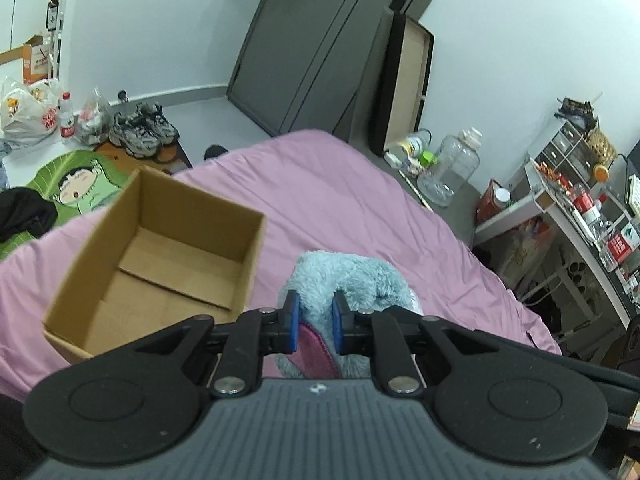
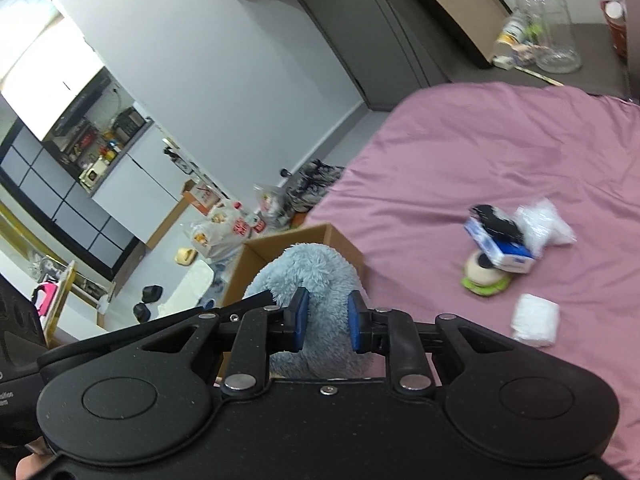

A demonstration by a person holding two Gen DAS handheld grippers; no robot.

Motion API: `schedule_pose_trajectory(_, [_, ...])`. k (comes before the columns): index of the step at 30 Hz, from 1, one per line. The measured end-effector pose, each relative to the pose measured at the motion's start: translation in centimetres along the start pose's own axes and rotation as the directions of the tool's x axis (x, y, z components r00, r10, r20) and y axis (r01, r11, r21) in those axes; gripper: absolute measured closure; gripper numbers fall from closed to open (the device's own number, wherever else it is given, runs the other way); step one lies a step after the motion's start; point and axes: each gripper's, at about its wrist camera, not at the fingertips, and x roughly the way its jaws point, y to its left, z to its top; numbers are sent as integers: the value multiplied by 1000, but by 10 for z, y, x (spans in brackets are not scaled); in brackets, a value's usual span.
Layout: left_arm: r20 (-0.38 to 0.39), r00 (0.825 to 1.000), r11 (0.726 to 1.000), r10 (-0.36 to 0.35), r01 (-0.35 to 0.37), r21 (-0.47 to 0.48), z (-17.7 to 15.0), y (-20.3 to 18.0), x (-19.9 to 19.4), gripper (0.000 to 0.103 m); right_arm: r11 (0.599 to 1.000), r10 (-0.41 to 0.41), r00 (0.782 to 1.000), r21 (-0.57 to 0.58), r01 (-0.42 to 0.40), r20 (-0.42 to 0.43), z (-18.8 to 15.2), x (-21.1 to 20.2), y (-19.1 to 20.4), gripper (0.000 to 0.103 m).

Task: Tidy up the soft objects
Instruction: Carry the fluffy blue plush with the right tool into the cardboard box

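- Cardboard box [image 1: 160, 256]: open and empty on the pink bed [image 1: 340, 200]; nothing lies across its opening.
- Blue plush toy [image 1: 352, 280]: beside the box, clamped by both left gripper [image 1: 315, 322] and right gripper [image 2: 326, 322], jaws nearly together.
- Blurred packets [image 2: 516, 236] and white pack [image 2: 536, 320]: well apart from the box; toy's lower part hidden.

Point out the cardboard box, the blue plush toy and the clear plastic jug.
cardboard box [image 1: 176, 248], left wrist view, inner floor
blue plush toy [image 1: 352, 276], left wrist view, fuzzy top
clear plastic jug [image 2: 554, 20], right wrist view, body
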Motion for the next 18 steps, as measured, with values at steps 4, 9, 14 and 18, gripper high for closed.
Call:
schedule_pose_trajectory(4, [21,1000,1000,2,-2,-4,8,12,-7,89,1000,20,1000,14,-20,16,0,11,10,82])
schedule_pose_trajectory(9, [34,999,1000,26,-26,7,16,31,-9,89,999,36,999,24,-37,26,-4,28,26,83])
schedule_pose_trajectory(14, [46,998,999,36,-36,7,24,53,-9,90,997,57,998,46,-59,31,-8,47,40,82])
schedule_pose_trajectory(18, [50,997,999,50,-51,15,31,68,-6,93,995,70,997,65,-71,13,-12,66,47,78])
